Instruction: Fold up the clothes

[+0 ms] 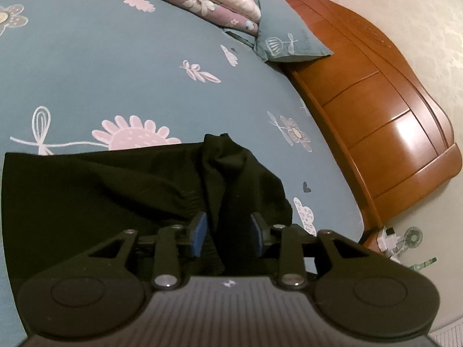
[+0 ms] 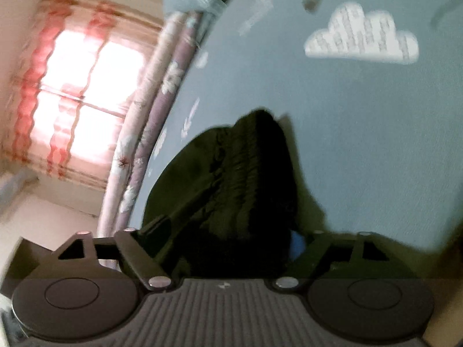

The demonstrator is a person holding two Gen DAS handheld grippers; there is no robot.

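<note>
A black garment [image 1: 115, 190] lies spread on the blue flowered bedsheet [image 1: 115, 72], with a bunched fold rising at its right end. My left gripper [image 1: 228, 231] is narrow, and that fold and a ribbed band fill the gap between its blue pads [image 1: 199, 231]. In the blurred right wrist view the same garment [image 2: 246, 173] heaps up in front of my right gripper [image 2: 240, 245]. Its jaws stand wide with the cloth lying between them. Only the right blue pad [image 2: 298, 244] shows, and the cloth hides the left one.
A wooden headboard [image 1: 376, 101] bounds the bed on the right, with a blue pillow [image 1: 283, 29] and a folded pink and purple quilt [image 1: 220, 3] against it. A small fan [image 1: 412, 235] sits on the floor. A curtained bright window [image 2: 72, 101] lies beyond the quilt [image 2: 162, 92].
</note>
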